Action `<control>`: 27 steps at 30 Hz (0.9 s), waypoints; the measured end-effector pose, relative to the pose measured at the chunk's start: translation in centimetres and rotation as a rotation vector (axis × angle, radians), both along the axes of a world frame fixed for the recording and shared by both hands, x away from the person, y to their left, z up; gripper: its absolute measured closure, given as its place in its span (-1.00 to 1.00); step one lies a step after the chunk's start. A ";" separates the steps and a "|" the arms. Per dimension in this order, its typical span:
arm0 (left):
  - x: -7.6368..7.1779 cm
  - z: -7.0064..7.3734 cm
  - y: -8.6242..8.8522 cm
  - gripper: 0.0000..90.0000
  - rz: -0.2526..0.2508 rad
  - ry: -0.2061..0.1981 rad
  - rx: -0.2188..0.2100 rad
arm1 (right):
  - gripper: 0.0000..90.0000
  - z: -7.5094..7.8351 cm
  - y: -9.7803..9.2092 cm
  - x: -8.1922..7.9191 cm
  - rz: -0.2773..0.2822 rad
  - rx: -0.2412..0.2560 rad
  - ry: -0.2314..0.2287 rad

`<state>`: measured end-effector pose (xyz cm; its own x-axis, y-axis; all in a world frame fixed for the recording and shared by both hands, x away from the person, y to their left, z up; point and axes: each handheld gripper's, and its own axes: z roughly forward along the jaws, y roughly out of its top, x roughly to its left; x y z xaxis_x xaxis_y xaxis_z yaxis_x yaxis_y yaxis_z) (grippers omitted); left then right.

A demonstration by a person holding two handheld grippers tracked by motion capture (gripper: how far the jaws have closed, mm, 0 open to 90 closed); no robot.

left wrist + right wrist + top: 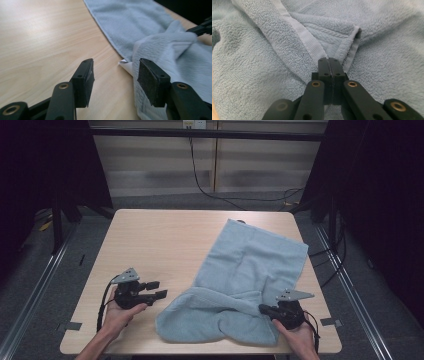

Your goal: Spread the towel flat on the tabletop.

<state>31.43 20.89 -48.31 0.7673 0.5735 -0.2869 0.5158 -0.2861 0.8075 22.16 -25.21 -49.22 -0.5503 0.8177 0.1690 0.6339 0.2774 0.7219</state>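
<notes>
Closest in, the right gripper [328,60] has its jaws pressed flat together, and the hemmed edge of the light blue towel [274,45] runs right up to their tips; whether a sliver of cloth is pinched between them, I cannot tell. In the high view that right gripper [263,309] sits at the towel's near right corner, held in the person's right hand [300,335]. Over on the other side, the left gripper [113,72] is spread wide with nothing between its jaws, hovering just off the towel's near left edge, where a small white tag [126,66] peeks out. The left gripper [156,289] is just beside the cloth, not touching it. Beyond both, the towel [250,265] lies rumpled across the right half of the wooden surface [155,240], near end bunched, far end flatter. My read: folding or straightening has barely begun, with one corner engaged and the other yet to be gripped.
</notes>
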 end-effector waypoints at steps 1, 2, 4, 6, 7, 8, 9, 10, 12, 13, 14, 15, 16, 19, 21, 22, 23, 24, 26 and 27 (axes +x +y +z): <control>0.1 -0.2 -0.6 0.03 -0.020 0.016 -0.001 | 1.00 0.0 0.1 0.1 0.001 -0.003 0.001; 0.1 -0.6 -1.5 0.02 -0.074 0.034 -0.005 | 1.00 0.0 0.2 0.1 0.001 -0.009 0.000; -0.5 -0.8 -3.0 -0.02 -0.144 0.038 0.031 | 1.00 -0.2 0.5 0.3 0.006 -0.011 0.002; -1.1 -1.1 -3.9 -0.13 -0.190 0.044 0.051 | 1.00 -0.2 0.7 0.4 0.009 -0.009 0.002; -1.4 -1.3 -4.4 -0.16 -0.206 0.051 0.065 | 1.00 -0.2 0.6 0.4 0.009 -0.008 0.003; -1.6 -1.4 -4.7 -0.22 -0.218 0.052 0.078 | 1.00 -0.2 0.6 0.3 0.011 -0.006 0.000; -1.7 -1.6 -5.0 -0.27 -0.226 0.055 0.082 | 1.00 -0.2 0.6 0.3 0.010 -0.006 0.001; -1.8 -1.7 -5.1 -0.28 -0.220 0.055 0.089 | 1.00 -0.2 0.6 0.3 0.012 -0.007 0.000; -1.7 -2.1 -5.4 -0.23 -0.217 0.064 0.108 | 1.00 -0.2 0.7 0.3 0.014 -0.009 -0.001; -1.7 -2.3 -5.3 -0.16 -0.224 0.054 0.108 | 1.00 -0.2 0.8 0.3 0.015 -0.007 0.001; -1.7 -2.4 -5.3 -0.08 -0.228 0.051 0.107 | 1.00 -0.3 0.8 0.3 0.016 -0.006 0.005; -1.7 -2.4 -5.3 0.07 -0.238 0.051 0.104 | 1.00 -0.3 0.8 0.4 0.018 -0.004 0.006; -1.7 -2.4 -5.3 0.23 -0.242 0.051 0.096 | 1.00 -0.3 0.8 0.5 0.020 0.000 0.008; -1.7 -1.9 -4.8 0.58 -0.240 0.027 0.082 | 1.00 -0.3 1.0 0.6 0.024 -0.001 0.009; -1.5 -1.6 -4.0 0.73 -0.220 0.041 0.040 | 1.00 -0.3 1.1 0.7 0.024 -0.002 0.007; -1.3 -1.5 -3.5 0.75 -0.208 0.040 0.026 | 1.00 -0.3 1.2 0.7 0.023 -0.007 0.007; -1.1 -1.3 -3.1 0.79 -0.195 0.040 0.011 | 1.00 -0.3 1.2 0.7 0.024 -0.009 0.005; -1.0 -1.1 -2.7 0.83 -0.183 0.036 0.004 | 1.00 -0.3 1.3 0.9 0.023 -0.008 0.000; -0.7 -0.6 -2.0 0.85 -0.163 0.024 -0.006 | 1.00 -0.2 1.6 1.1 0.012 -0.021 -0.016; -0.6 -0.4 -1.7 0.86 -0.150 0.020 -0.018 | 1.00 -0.2 1.7 1.2 0.009 -0.025 -0.020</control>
